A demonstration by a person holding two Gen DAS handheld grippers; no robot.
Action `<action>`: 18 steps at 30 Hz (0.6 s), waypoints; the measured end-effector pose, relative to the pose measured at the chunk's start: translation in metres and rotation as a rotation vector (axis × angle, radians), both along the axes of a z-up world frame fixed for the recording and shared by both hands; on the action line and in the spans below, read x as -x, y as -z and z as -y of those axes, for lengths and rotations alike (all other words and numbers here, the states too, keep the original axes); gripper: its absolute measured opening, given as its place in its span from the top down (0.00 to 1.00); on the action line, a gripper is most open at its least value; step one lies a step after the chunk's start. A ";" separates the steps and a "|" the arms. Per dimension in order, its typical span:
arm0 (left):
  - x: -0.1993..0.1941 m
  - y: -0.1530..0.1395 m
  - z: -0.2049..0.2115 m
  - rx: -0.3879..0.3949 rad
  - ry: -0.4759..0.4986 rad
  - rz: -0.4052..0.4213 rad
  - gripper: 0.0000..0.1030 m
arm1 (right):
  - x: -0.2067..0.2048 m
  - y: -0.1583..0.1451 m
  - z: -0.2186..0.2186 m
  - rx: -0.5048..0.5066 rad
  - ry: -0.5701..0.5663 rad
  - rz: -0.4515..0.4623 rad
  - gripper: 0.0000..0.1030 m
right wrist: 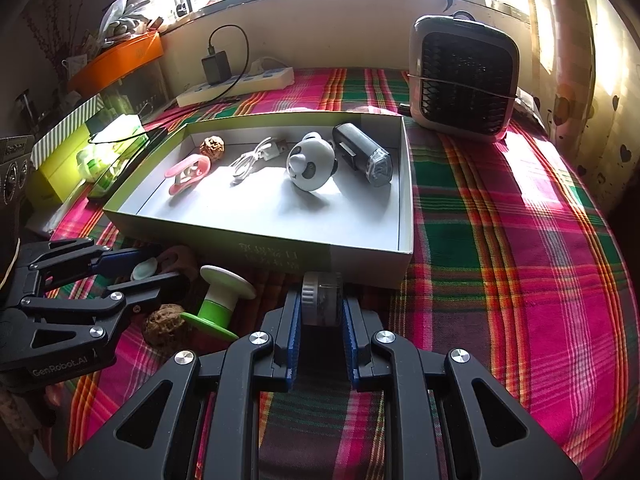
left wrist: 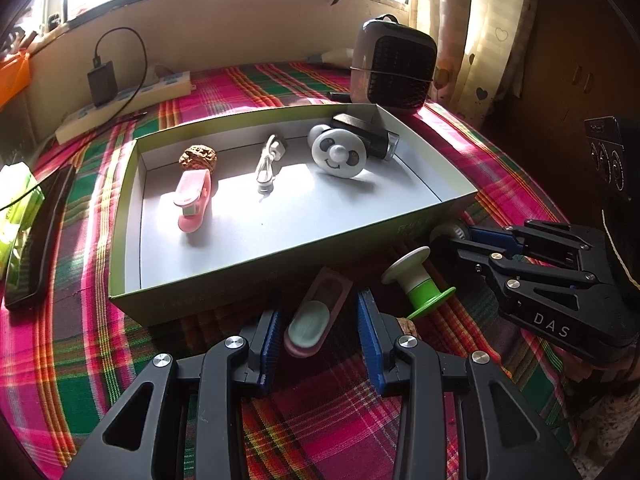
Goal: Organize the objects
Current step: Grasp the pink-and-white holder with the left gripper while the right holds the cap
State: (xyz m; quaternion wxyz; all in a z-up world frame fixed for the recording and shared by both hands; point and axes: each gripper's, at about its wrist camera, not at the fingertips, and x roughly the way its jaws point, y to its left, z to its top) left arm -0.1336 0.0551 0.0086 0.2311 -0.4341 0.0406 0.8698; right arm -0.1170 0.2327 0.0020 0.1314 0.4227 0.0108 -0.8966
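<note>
My left gripper stands open low over the plaid cloth. A mauve case with a mint oval lid lies between its blue pads, with a gap on each side. My right gripper is shut on a small dark cylinder with a grey ribbed ring, just in front of the shallow open box. Inside the box lie a walnut, a pink clip, a white cable, a panda fan and a black light.
A green-and-white spool and a second walnut lie on the cloth between the two grippers. A grey fan heater stands behind the box, a power strip at the wall, a green carton at the left.
</note>
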 end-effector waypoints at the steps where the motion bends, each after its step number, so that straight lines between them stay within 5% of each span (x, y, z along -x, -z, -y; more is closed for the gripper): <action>1: 0.000 0.000 -0.001 0.006 -0.004 -0.002 0.69 | 0.000 0.000 0.000 0.000 0.000 0.000 0.81; 18: -0.007 0.002 0.001 0.048 -0.058 -0.040 0.85 | 0.000 0.000 0.001 0.003 0.001 0.001 0.81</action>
